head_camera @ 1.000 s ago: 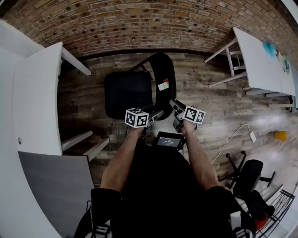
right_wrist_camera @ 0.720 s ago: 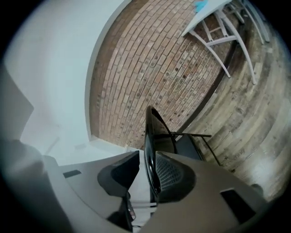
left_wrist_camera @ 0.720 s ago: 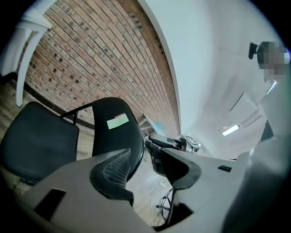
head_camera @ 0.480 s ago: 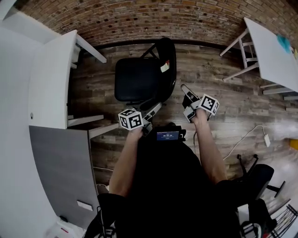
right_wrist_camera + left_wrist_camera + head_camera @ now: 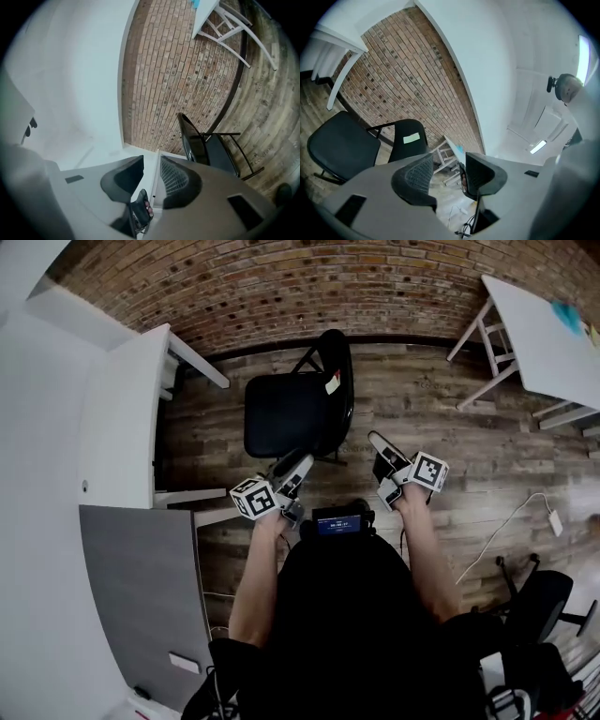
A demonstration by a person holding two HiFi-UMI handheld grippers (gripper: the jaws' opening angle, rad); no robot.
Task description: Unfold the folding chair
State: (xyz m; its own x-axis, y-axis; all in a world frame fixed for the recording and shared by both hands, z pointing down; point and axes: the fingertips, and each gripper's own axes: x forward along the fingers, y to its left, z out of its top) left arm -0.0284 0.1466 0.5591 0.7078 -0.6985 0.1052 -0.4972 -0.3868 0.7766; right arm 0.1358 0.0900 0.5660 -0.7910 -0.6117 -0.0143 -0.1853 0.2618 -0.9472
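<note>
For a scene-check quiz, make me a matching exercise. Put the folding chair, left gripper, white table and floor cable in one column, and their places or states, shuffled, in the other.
Column A
1. folding chair
2. left gripper
3. white table
4. white plug and cable

Column B
a. lying on the wood floor, right side
b. open, nothing between its jaws
c. top right, a blue thing on it
d. standing unfolded before the brick wall

Pairs: 1-d, 2-b, 3-c, 4-a

Matt black chair (image 5: 286,413), rough brick wall (image 5: 281,287), wooden floor (image 5: 422,418)
</note>
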